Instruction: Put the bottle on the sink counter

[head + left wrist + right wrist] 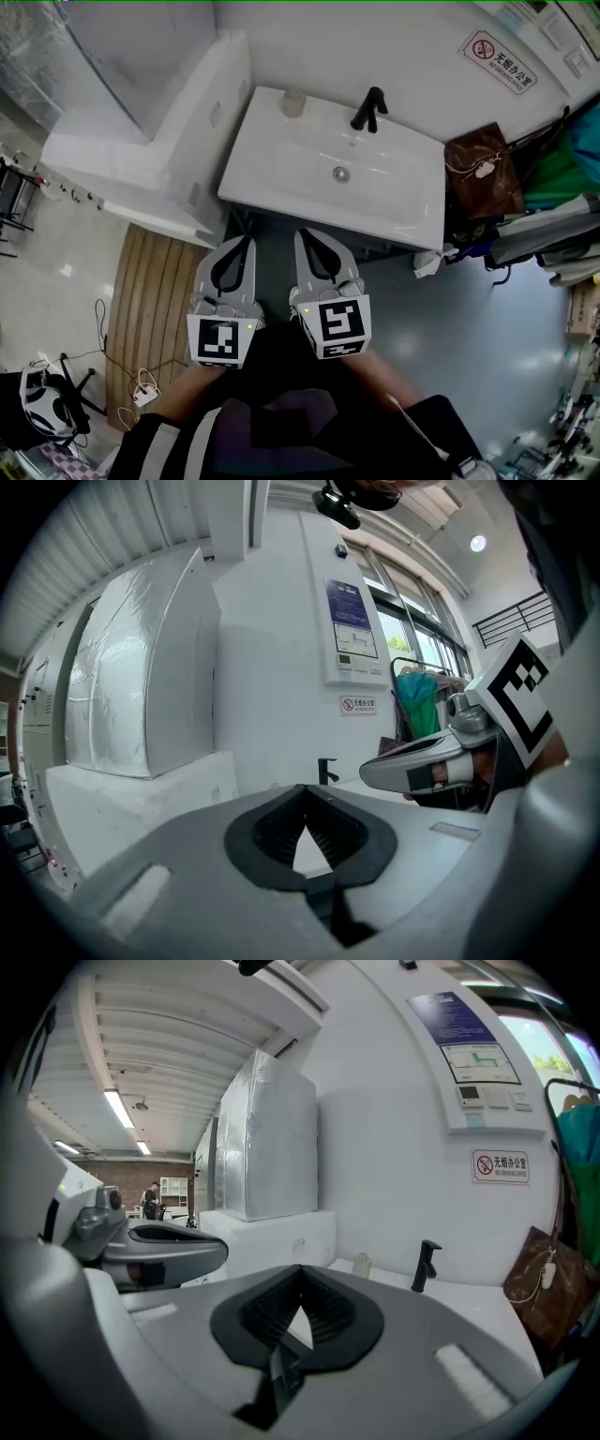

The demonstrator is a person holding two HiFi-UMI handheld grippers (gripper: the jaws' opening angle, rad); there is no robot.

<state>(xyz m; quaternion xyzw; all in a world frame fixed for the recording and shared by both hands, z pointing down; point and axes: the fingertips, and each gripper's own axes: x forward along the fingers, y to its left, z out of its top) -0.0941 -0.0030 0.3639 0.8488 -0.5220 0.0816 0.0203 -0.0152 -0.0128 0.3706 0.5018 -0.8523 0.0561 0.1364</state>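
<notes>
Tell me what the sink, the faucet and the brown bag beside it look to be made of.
The sink is glossy white, probably ceramic or moulded stone: it is smooth with soft reflections. The faucet is matte black, likely coated metal, and shows no shine. The brown bag looks like leather or imitation leather: it is creased, with a slight sheen.

The worktop (267, 164) ahead of me is a white sink unit set against the wall. Its shallow basin (384, 192) has a round drain (341, 173) near the centre. A black tap (368, 110) stands at the rear edge. A small pale bottle (293, 103) stands upright at the rear left corner, apart from the tap. On the floor (487, 347), left of the unit, lies a wooden slatted mat (150, 291), with loose cables (141, 389) at its near end.
</notes>
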